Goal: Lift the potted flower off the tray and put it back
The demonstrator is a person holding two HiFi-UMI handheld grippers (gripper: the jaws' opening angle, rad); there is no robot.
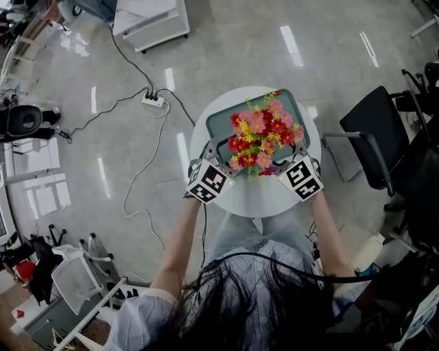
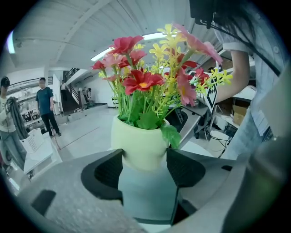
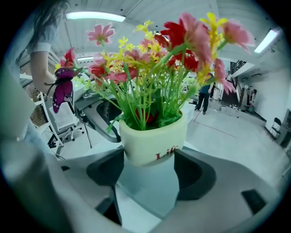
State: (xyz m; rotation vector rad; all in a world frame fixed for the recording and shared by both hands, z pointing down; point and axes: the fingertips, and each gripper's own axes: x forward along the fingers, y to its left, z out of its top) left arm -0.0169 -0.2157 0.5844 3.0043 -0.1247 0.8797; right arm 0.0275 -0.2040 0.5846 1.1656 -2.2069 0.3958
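Observation:
The potted flower (image 1: 260,137) is a cream pot holding red, pink and yellow flowers. It stands over the near end of the green tray (image 1: 219,123) on a round white table (image 1: 254,195). My left gripper (image 1: 223,161) closes on it from the left and my right gripper (image 1: 281,164) from the right. In the left gripper view the pot (image 2: 138,143) sits pinched between the jaw tips of the left gripper (image 2: 144,157), with tray surface (image 2: 145,191) below. The right gripper view shows the pot (image 3: 152,141) held the same way by the right gripper (image 3: 149,157). I cannot tell whether the pot touches the tray.
A black chair (image 1: 374,134) stands right of the table. A power strip (image 1: 154,100) with trailing cables lies on the floor to the far left, and a white cabinet (image 1: 151,20) stands beyond it. People (image 2: 45,109) stand far off in the room.

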